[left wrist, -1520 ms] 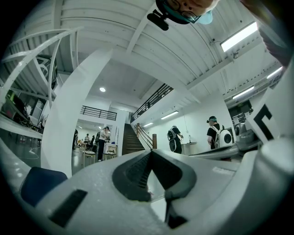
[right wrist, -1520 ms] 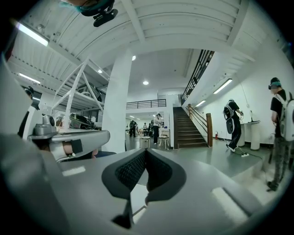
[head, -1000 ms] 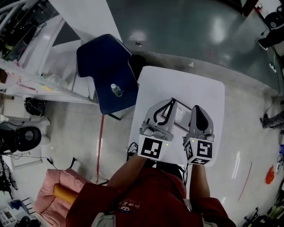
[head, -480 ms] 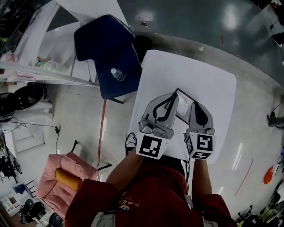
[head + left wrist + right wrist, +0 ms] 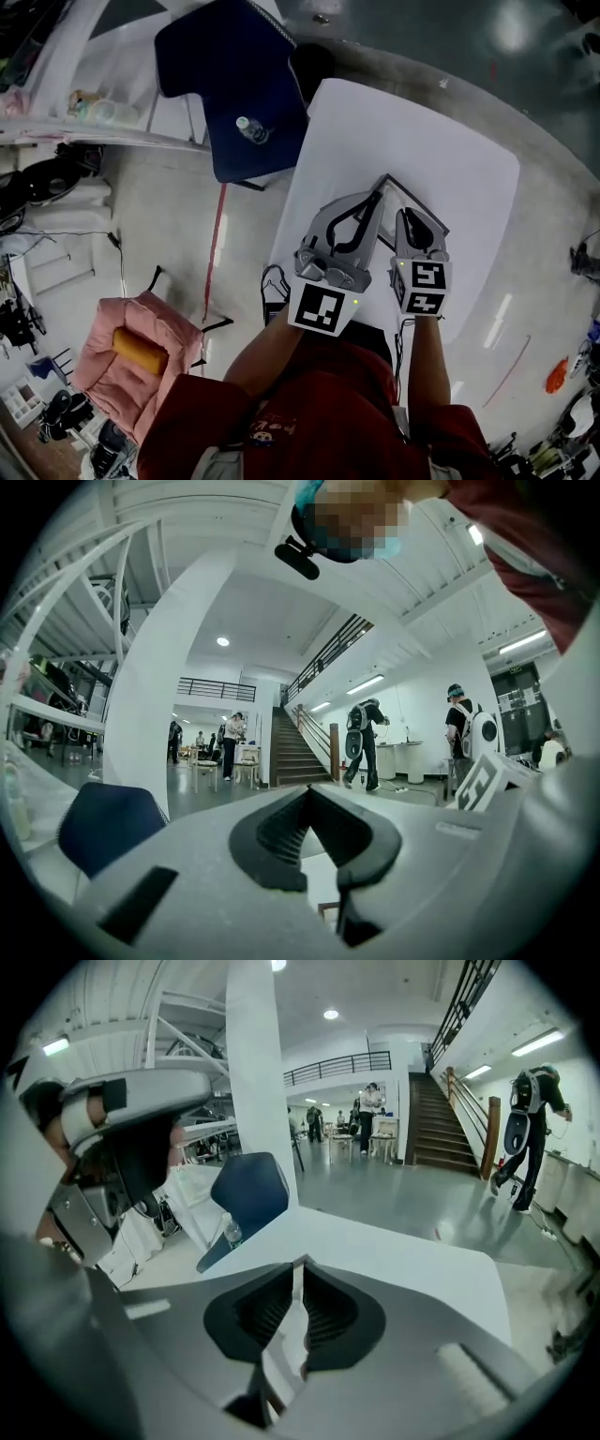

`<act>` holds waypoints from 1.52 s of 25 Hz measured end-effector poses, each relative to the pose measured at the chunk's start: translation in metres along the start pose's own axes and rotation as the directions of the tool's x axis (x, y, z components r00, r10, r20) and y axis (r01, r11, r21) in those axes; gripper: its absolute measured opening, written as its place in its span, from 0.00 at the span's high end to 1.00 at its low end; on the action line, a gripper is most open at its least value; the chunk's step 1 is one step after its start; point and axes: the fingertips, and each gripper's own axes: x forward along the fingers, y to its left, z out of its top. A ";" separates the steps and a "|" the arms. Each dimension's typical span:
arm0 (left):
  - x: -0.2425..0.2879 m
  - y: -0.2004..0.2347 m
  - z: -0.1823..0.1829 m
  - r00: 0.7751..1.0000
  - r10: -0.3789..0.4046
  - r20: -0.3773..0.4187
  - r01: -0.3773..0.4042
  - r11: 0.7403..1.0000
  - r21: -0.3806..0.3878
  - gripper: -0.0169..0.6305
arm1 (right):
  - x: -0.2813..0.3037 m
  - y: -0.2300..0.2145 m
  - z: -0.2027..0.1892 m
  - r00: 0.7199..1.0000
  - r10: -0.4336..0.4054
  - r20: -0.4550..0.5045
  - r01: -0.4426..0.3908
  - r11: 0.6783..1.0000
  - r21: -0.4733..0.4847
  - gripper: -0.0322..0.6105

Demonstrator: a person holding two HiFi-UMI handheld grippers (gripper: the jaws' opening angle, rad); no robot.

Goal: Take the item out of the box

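White table [image 5: 469, 150] fills the middle of the head view. On it sits the box [image 5: 424, 206], mostly covered by the two tools, so that only its dark rim and one corner show. The item inside cannot be seen in any view; judging by that, it is not yet out of the box.

Over the rim hangs the left gripper [image 5: 378, 198], its jaws drawn together at the tips with nothing between them, only bare tabletop behind. Just beside it, the right gripper [image 5: 407, 215] has its jaws closed to a thin slit and is likewise empty.

Compared with a second ago, the head camera has swung, so the table reaches further up the frame. The blue chair [image 5: 234, 84] with the bottle [image 5: 249, 129] on its seat has slid toward the top edge. Both grippers keep their station over the box, a little closer side by side, with their jaws unchanged.

That suggests the reach is only being lined up. No grasp has begun, and at least one pair of jaws must part before it can go in for the item
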 end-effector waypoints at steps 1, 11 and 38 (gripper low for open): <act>0.000 0.001 -0.003 1.000 0.002 -0.004 -0.002 1.000 -0.001 0.97 | 0.006 0.000 -0.006 0.999 0.009 -0.032 -0.009 1.000 0.001 0.89; 0.001 0.017 -0.023 0.998 0.057 -0.033 -0.059 0.997 -0.054 0.97 | 0.049 0.000 -0.052 0.966 0.058 -0.253 -0.071 0.997 -0.043 0.85; 0.009 0.037 -0.049 0.992 0.104 -0.070 -0.109 0.991 -0.082 0.97 | 0.100 0.000 -0.113 0.838 0.066 -0.541 -0.159 0.979 -0.127 0.91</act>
